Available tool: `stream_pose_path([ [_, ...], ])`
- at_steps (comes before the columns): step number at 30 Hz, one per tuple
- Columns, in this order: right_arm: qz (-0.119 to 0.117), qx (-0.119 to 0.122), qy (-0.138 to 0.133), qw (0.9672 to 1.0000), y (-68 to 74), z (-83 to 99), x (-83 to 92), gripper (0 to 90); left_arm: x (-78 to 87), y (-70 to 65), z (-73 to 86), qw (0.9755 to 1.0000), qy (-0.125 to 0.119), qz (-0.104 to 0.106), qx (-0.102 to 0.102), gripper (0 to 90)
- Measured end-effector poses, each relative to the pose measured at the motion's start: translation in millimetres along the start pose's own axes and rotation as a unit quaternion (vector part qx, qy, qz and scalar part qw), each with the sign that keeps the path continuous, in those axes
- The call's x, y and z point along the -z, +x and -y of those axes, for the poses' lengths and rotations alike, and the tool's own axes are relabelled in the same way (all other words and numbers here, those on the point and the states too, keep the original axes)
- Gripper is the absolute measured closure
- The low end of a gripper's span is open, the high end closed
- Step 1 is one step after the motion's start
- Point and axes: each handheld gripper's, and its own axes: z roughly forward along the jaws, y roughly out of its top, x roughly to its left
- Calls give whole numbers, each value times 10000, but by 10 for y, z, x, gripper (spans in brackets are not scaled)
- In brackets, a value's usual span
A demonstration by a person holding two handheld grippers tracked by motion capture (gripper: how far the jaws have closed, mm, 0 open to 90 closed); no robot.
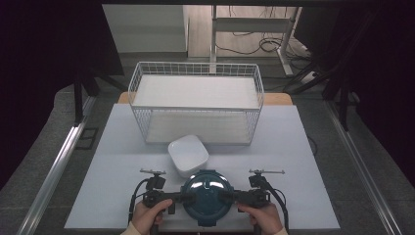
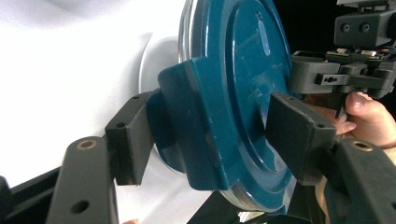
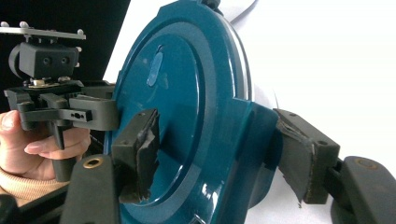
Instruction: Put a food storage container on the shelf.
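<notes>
Low centre of the high view, the teal-lidded round container sits between both claws: left gripper and right gripper each clamp an opposite lid tab, equally near.

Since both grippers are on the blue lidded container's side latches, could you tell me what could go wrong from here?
1. The left gripper and right gripper straddle only the small latch tabs of the blue container; uneven squeezing could tilt it or let it slip.
2. The white square box sits right behind it and could get bumped.
</notes>
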Motion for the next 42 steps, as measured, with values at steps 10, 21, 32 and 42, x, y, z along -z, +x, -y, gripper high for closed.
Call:
stream_pose_path([
  [10,57,120,-119,9998,81,25,58,386,63,-34,21,9999,-109,-11,59,384],
  [21,58,331,-166,9993,160,25,89,400,140,-104,23,9995,-280,-90,-91,412],
  [32,58,577,-273,9979,267,0,151,400,222,-194,14,9988,-377,-89,-290,413],
  [42,2,693,-299,9971,324,-62,180,400,284,-266,-26,9981,-452,-132,-399,417],
])
